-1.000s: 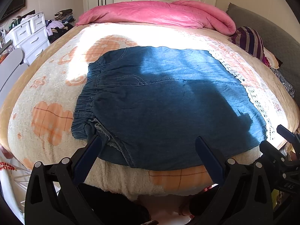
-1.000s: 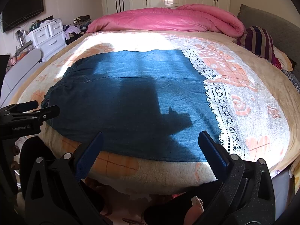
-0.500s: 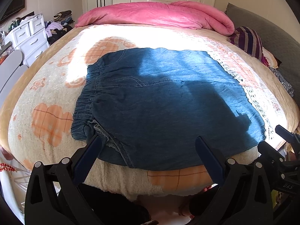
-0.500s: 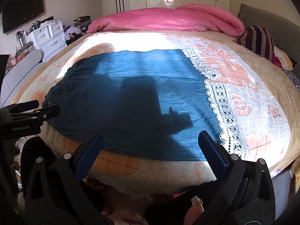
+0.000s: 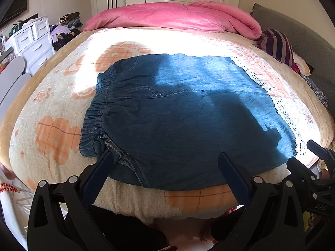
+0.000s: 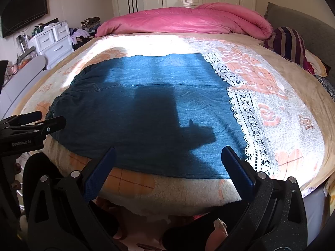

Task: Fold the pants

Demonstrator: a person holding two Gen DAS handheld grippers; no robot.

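Blue denim pants (image 5: 184, 113) lie flat on the bed, elastic waistband at the left, white lace hem (image 6: 242, 113) at the right. They also show in the right wrist view (image 6: 150, 108). My left gripper (image 5: 165, 167) is open and empty, hovering over the near edge of the pants by the waistband corner. My right gripper (image 6: 167, 161) is open and empty, over the near edge toward the lace hem. Each gripper appears at the edge of the other's view.
The bed has a cream blanket with orange patterns (image 5: 56, 133). A pink duvet (image 5: 173, 16) is bunched at the far end. A striped pillow (image 5: 278, 44) lies at the right. White drawers (image 5: 35, 41) stand left of the bed.
Both grippers have drifted slightly forward toward the pants; the pants have not moved.
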